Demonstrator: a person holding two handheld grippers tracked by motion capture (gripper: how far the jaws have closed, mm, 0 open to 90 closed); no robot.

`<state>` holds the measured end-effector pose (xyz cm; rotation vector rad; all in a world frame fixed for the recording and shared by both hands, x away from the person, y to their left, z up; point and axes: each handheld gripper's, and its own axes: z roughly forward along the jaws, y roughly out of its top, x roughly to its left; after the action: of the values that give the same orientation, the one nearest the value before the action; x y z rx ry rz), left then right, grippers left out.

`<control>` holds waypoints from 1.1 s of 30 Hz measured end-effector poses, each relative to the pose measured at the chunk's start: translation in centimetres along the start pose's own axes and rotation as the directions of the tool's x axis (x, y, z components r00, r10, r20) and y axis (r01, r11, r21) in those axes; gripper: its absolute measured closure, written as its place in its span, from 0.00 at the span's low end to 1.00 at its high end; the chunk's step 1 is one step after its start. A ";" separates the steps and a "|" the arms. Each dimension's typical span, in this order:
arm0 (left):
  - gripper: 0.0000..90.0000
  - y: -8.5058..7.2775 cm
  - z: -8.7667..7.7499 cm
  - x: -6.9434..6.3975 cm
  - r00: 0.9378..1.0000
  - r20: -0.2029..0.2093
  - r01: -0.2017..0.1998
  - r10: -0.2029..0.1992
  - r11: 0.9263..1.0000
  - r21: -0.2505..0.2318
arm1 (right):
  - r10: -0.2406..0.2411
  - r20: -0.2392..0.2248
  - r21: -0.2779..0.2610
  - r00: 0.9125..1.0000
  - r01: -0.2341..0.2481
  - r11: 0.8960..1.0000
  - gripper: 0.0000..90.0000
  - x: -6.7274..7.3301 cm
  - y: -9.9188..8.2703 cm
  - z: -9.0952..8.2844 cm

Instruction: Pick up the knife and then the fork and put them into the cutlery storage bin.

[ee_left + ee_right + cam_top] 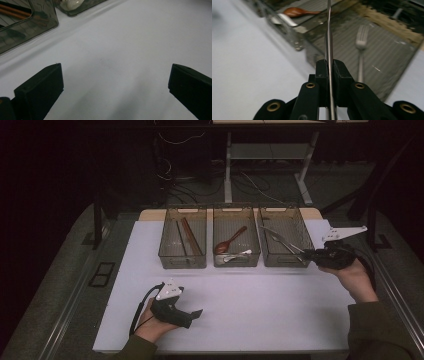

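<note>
Hands come in from the near edge of the white table [250,310], and I'll take them left to right. On the left, the left hand [150,320] lies low near the front edge, wrapped around the left gripper [196,315], which points across the bare tabletop towards the right; its jaws stand wide apart with nothing between them, as the left gripper view shows, and its cable loops back beside the wrist. Across the far side of the table three clear bins sit in a row: the left bin [183,261] holds what look like brown chopsticks [190,236], the middle bin [236,262] holds a wooden spoon [230,241] and a white spoon [238,256], and the right bin [285,262] holds a fork [361,47] lying flat on its floor. On the right, the right hand [355,277] is raised at the near right corner of that bin, forearm in a green sleeve [375,330], with the right gripper [306,256] aimed left over the bin's rim. Its jaws are pressed together on a thin metal utensil handle [329,45], which runs out over the right bin; its far end cannot be made out. Beyond the table the room is dark, with desk legs and loose cables on the floor.
</note>
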<state>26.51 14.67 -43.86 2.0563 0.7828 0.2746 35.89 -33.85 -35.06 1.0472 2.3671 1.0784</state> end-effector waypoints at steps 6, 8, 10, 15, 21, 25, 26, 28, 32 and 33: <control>0.00 0.0 0.1 0.0 1.000 0.005 -0.004 0.004 1.000 0.003 | 0.042 0.093 0.049 0.995 -0.047 0.998 0.92 -1.8 1.1 1.6; 0.00 0.0 0.1 -0.1 1.000 0.011 -0.004 0.004 1.000 0.003 | 0.055 0.115 0.076 0.992 -0.064 0.995 0.92 -2.2 1.5 2.4; 0.00 -0.1 0.2 -0.1 1.000 0.016 -0.009 0.009 1.000 0.005 | 0.065 0.127 0.096 0.990 -0.077 0.992 0.92 -2.5 1.9 3.4; 0.00 -0.1 0.2 -0.2 1.000 0.022 -0.011 0.011 1.000 0.006 | 0.080 0.136 0.147 0.988 -0.099 0.984 0.92 -3.0 2.9 5.8; 0.00 -0.1 0.2 -0.2 1.000 0.029 -0.010 0.010 1.000 0.005 | 0.091 0.146 0.203 0.985 -0.120 0.972 0.92 -3.5 3.2 8.3; 0.00 -0.1 0.2 -0.2 0.999 0.034 -0.018 0.018 1.000 0.007 | 0.102 0.143 0.211 0.985 -0.131 0.969 0.91 -3.5 3.0 9.0; 0.00 -0.1 0.2 -0.2 0.999 0.035 -0.019 0.018 1.000 0.008 | 0.098 0.145 0.214 0.985 -0.128 0.968 0.91 -3.5 2.9 9.2; 0.00 -0.1 0.2 -0.2 0.999 0.036 -0.018 0.018 1.000 0.008 | 0.104 0.144 0.208 0.984 -0.133 0.969 0.90 -3.6 2.8 9.2; 0.00 -0.2 0.3 -0.3 0.999 0.038 -0.023 0.023 1.000 0.009 | 0.150 0.120 0.130 0.981 -0.165 0.978 0.81 -3.9 2.9 8.4; 0.00 -0.2 0.3 -0.3 0.999 0.038 -0.023 0.023 1.000 0.010 | 0.153 0.115 0.121 0.982 -0.166 0.979 0.78 -4.0 3.0 8.2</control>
<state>26.35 14.38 -44.12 2.0755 0.7398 0.2444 44.62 -31.31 -38.23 1.3265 2.3268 0.9062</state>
